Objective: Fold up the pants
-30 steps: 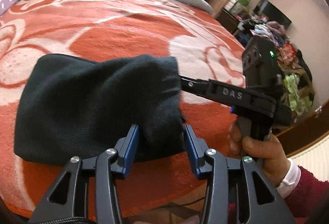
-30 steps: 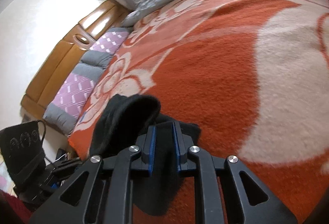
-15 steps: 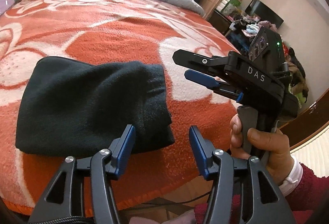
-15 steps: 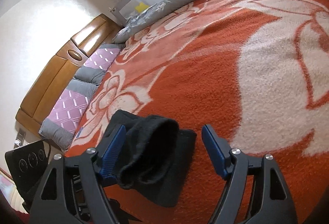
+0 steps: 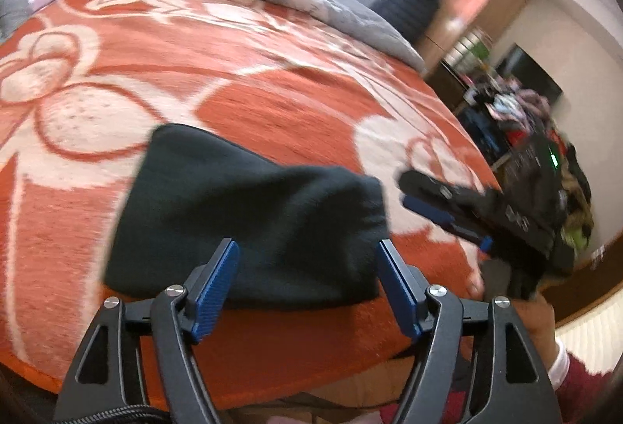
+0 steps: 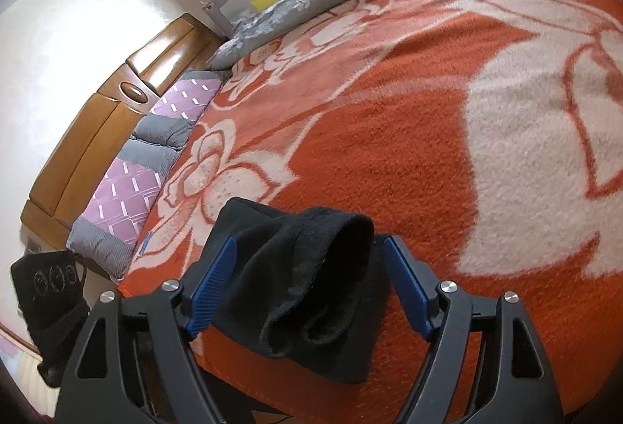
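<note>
Lying as a compact dark bundle near the bed's front edge, the folded pants [image 5: 249, 217] rest on the orange floral blanket [image 5: 272, 73]. Spread wide and empty, the left gripper [image 5: 307, 284] straddles their near edge at 6 o'clock. At 3 o'clock, the right gripper [image 6: 309, 287] likewise gapes released, probably because the fold looks finished.

Black left claw [image 5: 307, 278], 2 blue ribbed pads [image 5: 213, 287], silver screws, maroon sleeve [image 5: 580, 391], white cuff
</note>
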Motion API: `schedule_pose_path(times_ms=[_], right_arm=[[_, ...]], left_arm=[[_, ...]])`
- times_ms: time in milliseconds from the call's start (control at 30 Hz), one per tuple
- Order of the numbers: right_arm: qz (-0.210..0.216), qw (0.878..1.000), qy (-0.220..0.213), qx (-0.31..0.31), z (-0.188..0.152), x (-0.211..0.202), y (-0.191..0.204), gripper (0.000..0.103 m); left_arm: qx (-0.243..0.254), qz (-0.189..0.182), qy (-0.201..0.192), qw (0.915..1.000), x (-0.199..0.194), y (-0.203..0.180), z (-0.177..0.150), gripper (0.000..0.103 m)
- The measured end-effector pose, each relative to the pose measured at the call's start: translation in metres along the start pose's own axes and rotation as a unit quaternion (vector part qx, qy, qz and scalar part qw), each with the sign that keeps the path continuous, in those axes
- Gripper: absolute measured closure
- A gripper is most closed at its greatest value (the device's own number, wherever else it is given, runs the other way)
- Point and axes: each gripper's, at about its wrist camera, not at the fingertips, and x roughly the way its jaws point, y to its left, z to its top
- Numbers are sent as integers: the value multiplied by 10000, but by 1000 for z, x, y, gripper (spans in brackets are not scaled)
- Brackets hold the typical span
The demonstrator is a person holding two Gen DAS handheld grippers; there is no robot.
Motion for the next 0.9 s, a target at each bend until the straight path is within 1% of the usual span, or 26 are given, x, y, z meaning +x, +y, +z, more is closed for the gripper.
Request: schedule_pose_path(times_ms=[167, 200, 333, 400, 533, 667, 767, 833, 900], right_arm=[[-65, 9999, 138, 69, -4, 8, 0, 24], [-78, 9998, 183, 101, -5, 11, -1, 24], [-155, 9992, 274, 227, -9, 18, -4, 24], [-154, 9988, 321, 324, -10, 21, -7, 24], [-88, 9981, 349, 499, -10, 25, -11, 24], [18, 9965, 368, 754, -9, 31, -14, 24], [-44, 9939, 464, 995, -10, 39, -20, 24], [10, 9915, 580, 1163, -13, 45, -24, 24], [2, 9912, 587, 1188, -17, 46, -26, 24]], left_arm=[[-376, 255, -38, 9990, -5, 38, 17, 29], [-414, 276, -30, 9988, -4, 43, 20, 28], [-515, 407, 51, 9978, -3, 69, 34, 28], [-557, 455, 94, 9974, 1, 75, 38, 28], [-666, 395, 204, 9968, 11, 86, 44, 27], [-730, 383, 316, 9961, 21, 92, 44, 26], [-769, 381, 399, 9955, 29, 96, 45, 26], [-788, 379, 448, 9952, 34, 98, 44, 26], [-810, 361, 503, 9948, 39, 99, 44, 26]])
